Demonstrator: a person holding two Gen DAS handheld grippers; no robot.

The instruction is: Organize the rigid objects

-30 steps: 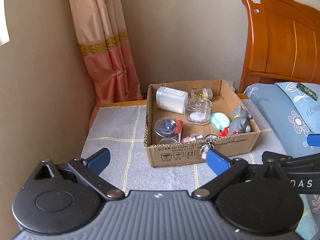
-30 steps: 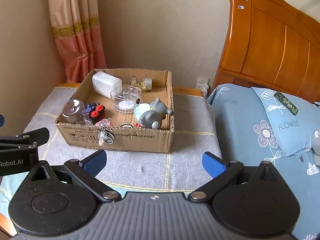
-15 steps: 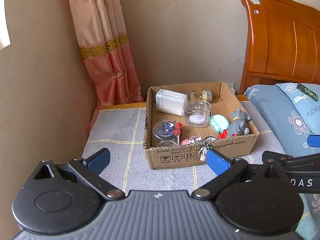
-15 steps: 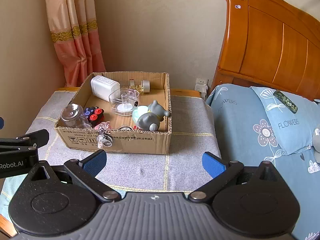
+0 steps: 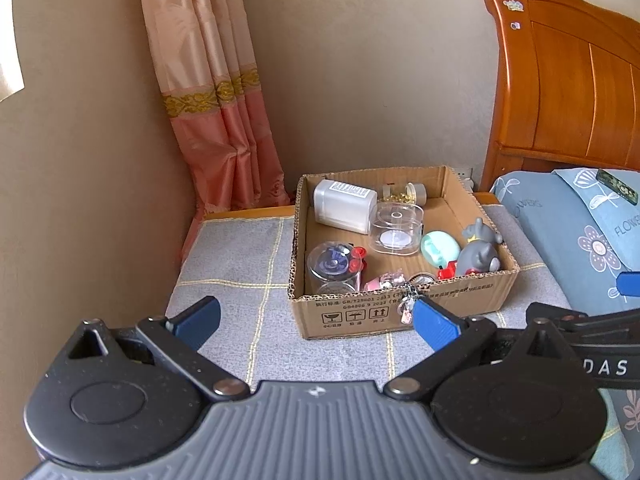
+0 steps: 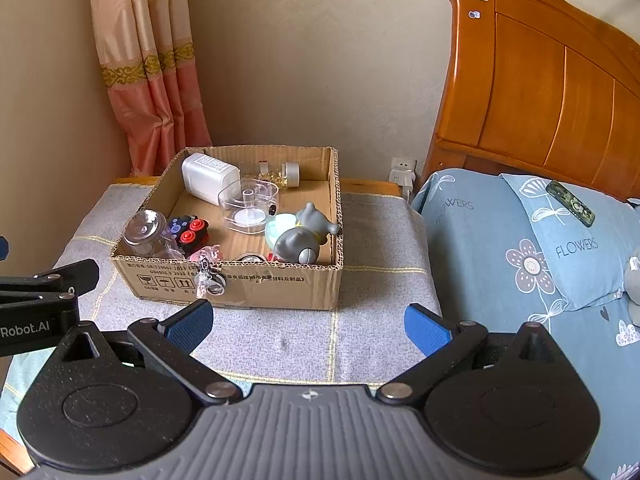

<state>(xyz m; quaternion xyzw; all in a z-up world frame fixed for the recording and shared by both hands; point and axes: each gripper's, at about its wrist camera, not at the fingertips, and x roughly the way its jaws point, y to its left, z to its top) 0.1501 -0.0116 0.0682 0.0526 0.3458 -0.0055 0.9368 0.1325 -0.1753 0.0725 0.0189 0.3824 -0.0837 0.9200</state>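
A cardboard box (image 5: pixel 452 300) (image 6: pixel 280 284) stands on the grey cloth of a bedside table. It holds a white bottle (image 5: pixel 344 206) (image 6: pixel 208 178), a clear plastic container (image 5: pixel 396 228) (image 6: pixel 250 206), an upturned glass (image 5: pixel 330 266) (image 6: pixel 144 232), a grey toy figure (image 5: pixel 478 250) (image 6: pixel 300 240), a mint case (image 5: pixel 438 246) and a small jar (image 5: pixel 404 192). A keyring (image 5: pixel 408 304) (image 6: pixel 210 278) hangs over the box's front wall. My left gripper (image 5: pixel 316 320) and right gripper (image 6: pixel 308 326) are both open and empty, held back in front of the box.
A pink curtain (image 5: pixel 216 120) hangs at the back left by the wall. A bed with blue floral bedding (image 6: pixel 520 248) and a wooden headboard (image 6: pixel 540 80) lies to the right. A small dark object (image 6: pixel 570 202) rests on the pillow. A wall plug (image 6: pixel 402 172) sits behind the table.
Both grippers have drawn back and up from the box, which now looks smaller and farther. Both stay open and empty.
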